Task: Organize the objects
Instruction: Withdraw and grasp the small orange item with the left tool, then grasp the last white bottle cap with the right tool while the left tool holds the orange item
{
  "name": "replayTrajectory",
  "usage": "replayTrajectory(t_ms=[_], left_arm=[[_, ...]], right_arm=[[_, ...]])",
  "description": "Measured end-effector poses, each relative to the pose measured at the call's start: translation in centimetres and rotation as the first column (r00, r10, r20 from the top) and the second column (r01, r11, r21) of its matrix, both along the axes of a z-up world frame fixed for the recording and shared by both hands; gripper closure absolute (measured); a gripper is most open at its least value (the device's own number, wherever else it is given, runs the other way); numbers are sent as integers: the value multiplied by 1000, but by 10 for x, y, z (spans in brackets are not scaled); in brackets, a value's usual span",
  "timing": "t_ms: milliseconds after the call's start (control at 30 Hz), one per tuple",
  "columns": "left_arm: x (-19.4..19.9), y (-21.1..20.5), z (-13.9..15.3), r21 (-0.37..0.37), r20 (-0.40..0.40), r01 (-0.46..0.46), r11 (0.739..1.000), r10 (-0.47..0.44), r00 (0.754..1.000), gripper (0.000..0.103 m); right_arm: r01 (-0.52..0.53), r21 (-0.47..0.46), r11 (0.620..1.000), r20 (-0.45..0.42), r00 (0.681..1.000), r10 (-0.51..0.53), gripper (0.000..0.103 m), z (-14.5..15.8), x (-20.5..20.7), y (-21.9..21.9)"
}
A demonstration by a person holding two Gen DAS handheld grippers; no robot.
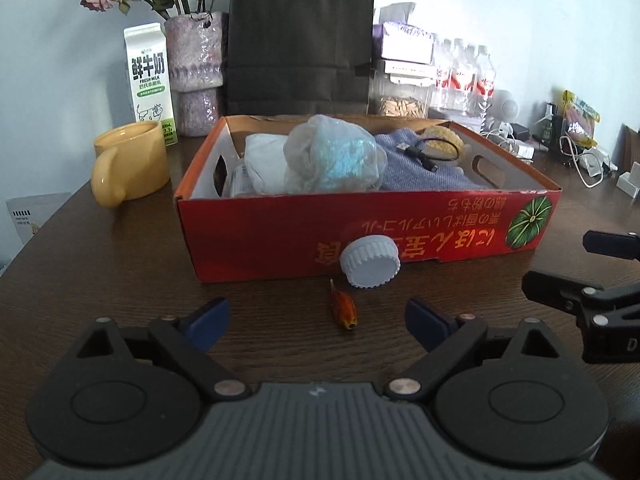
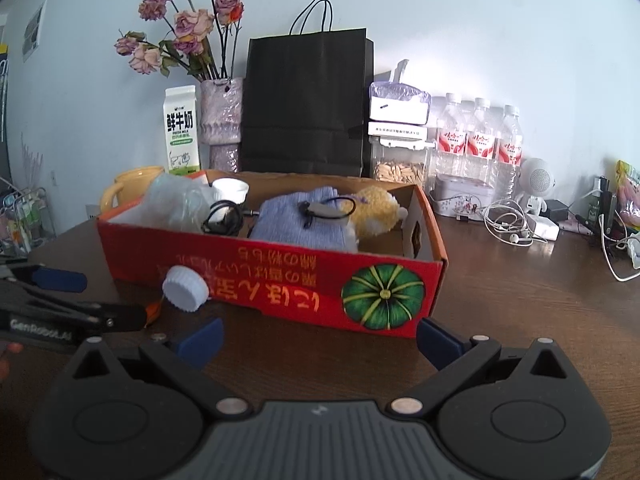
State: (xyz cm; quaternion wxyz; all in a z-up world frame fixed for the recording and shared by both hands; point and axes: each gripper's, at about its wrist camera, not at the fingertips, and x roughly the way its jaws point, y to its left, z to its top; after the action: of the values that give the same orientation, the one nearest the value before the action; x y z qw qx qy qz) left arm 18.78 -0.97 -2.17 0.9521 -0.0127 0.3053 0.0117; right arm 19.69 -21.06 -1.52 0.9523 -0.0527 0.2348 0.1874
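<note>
hovering low over the dark wooden counter (image 1: 120,264), the left gripper (image 1: 318,318) has its jaws spread wide and holds nothing; the right gripper (image 2: 320,338) beside it is likewise wide open and empty. nearest, between the left jaws' blue pads and a little ahead of them, lies a small orange wrapped piece (image 1: 344,309), perhaps a sweet; it looks light and crinkly, likely to skid, so a pinch across its narrow middle seems best. just beyond it a white ribbed cap (image 1: 370,262) leans tilted against the front wall of the red cardboard box (image 1: 260,236); it should be stiff, light and easy to grip across its ridged rim, though it may roll. the box front carries upside-down japanese lettering and a green pumpkin picture (image 2: 382,296). inside the box sit a crumpled plastic bag (image 1: 332,156), a folded blue cloth (image 1: 420,164) with a black cable (image 1: 428,150) on it, and a yellow plush toy (image 2: 378,210), all soft. behind, to the left, stand a yellow mug (image 1: 130,160) and a milk carton (image 1: 150,80) reading "fresh milk" under chinese characters, then a vase of dried roses (image 1: 196,60), a black paper bag (image 1: 300,40) and red-labelled water bottles (image 2: 478,140).
</note>
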Motion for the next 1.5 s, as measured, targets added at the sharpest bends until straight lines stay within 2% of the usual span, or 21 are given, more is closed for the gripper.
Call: replayTrajectory(t_ms=[67, 133, 267, 333, 400, 433, 467, 900, 1133, 1300, 1500], left_arm=[[3, -2, -1, 5, -8, -11, 1000, 11, 1000, 9], [6, -4, -1, 9, -11, -20, 1000, 20, 1000, 15], [15, -7, -4, 7, -26, -21, 1000, 21, 999, 31], [20, -10, -6, -1, -35, -15, 1000, 15, 999, 44], [23, -11, -9, -8, -44, -11, 1000, 11, 999, 69], [24, -12, -9, 4, -39, -19, 1000, 19, 999, 77], [24, -11, -9, 2, -36, -22, 1000, 22, 999, 90], [16, 8, -1, -68, 24, -44, 997, 45, 999, 90], [7, 26, 4, -73, 51, -62, 995, 65, 997, 90], [1, 44, 7, -85, 64, -76, 993, 82, 995, 90], [-3, 68, 9, -103, 76, -92, 990, 100, 992, 90]], right_arm=[[2, 7, 1000, -6, 1000, -2, 0, -1, -1, -2], [5, 15, 1000, -8, 1000, -5, 0, -2, 0, -4], [5, 18, 1000, -17, 1000, -5, 0, -4, 2, -4], [3, 12, 1000, -20, 1000, -3, 0, -4, 3, -3], [0, 10, 1000, -18, 1000, 0, 0, -5, 3, -2], [0, 10, 1000, -19, 1000, 0, 0, -5, 3, -2], [1, 9, 1000, -20, 1000, -1, 0, -5, 3, -2], [5, -8, 1000, -45, 999, -5, 0, -9, 7, 7], [-62, 2, 998, -52, 997, 62, 0, -8, 3, 45], [-72, 15, 997, -66, 995, 73, 0, -6, 8, 71], [-66, 22, 998, -87, 994, 68, 11, -7, 14, 96]])
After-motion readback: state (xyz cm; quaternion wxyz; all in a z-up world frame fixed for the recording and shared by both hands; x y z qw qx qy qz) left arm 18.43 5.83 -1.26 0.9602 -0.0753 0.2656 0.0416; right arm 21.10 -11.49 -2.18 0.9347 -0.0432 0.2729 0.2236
